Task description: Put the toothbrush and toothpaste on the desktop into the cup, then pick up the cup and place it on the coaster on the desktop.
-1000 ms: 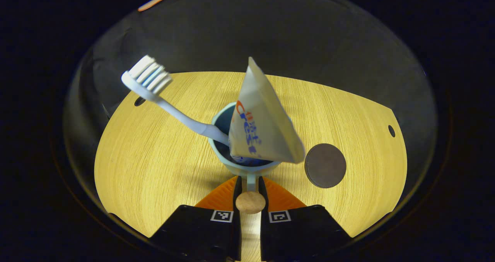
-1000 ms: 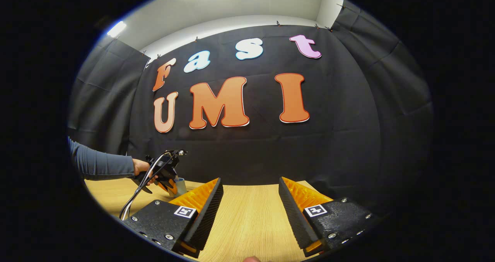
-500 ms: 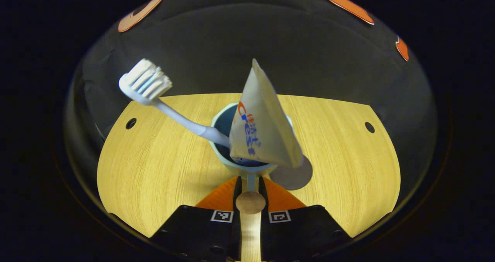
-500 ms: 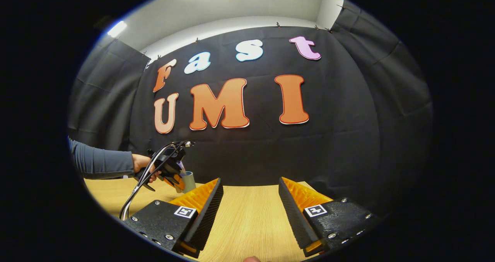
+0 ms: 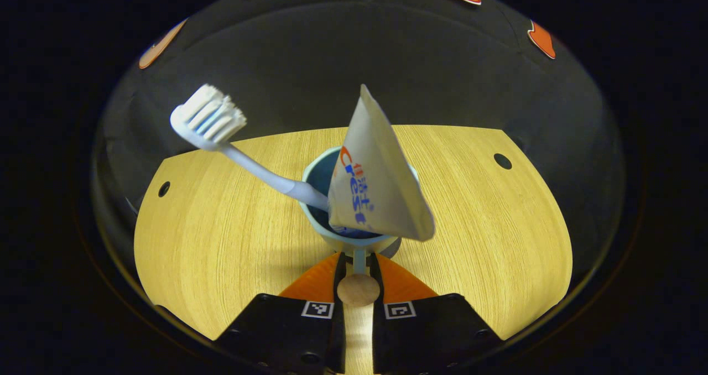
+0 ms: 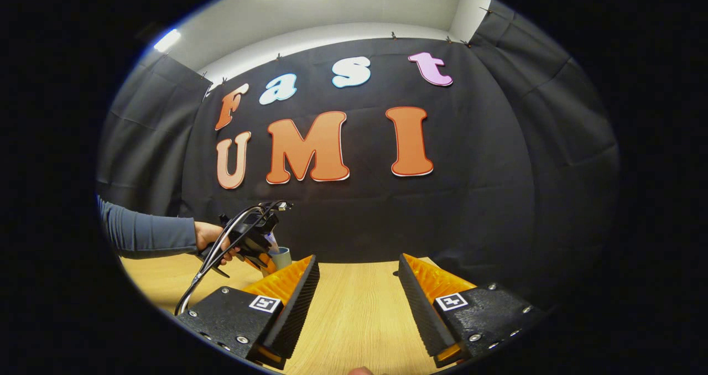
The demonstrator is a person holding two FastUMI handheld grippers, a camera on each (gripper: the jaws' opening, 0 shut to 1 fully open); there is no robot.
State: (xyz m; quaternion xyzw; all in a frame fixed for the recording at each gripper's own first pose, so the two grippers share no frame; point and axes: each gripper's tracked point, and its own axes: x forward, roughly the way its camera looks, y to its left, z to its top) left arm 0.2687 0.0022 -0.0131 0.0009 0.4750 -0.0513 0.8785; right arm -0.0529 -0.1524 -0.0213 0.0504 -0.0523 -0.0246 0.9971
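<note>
Closely, the left gripper view shows the toothbrush (image 5: 221, 137) and toothpaste (image 5: 376, 181) standing in the cup (image 5: 354, 242), whose handle the left gripper (image 5: 358, 267) pinches above the worktop (image 5: 221, 242). Right gripper view: a sleeved hand (image 6: 210, 239) holds that gripper level; the right gripper (image 6: 358, 292) gapes, holding nothing.

Matt wood-grain desktop (image 5: 221, 242); smooth, probably plastic cup (image 5: 317, 175) ahead of the claw; glossy creased toothpaste (image 5: 376, 187); black cloth wall (image 6: 487, 198).
</note>
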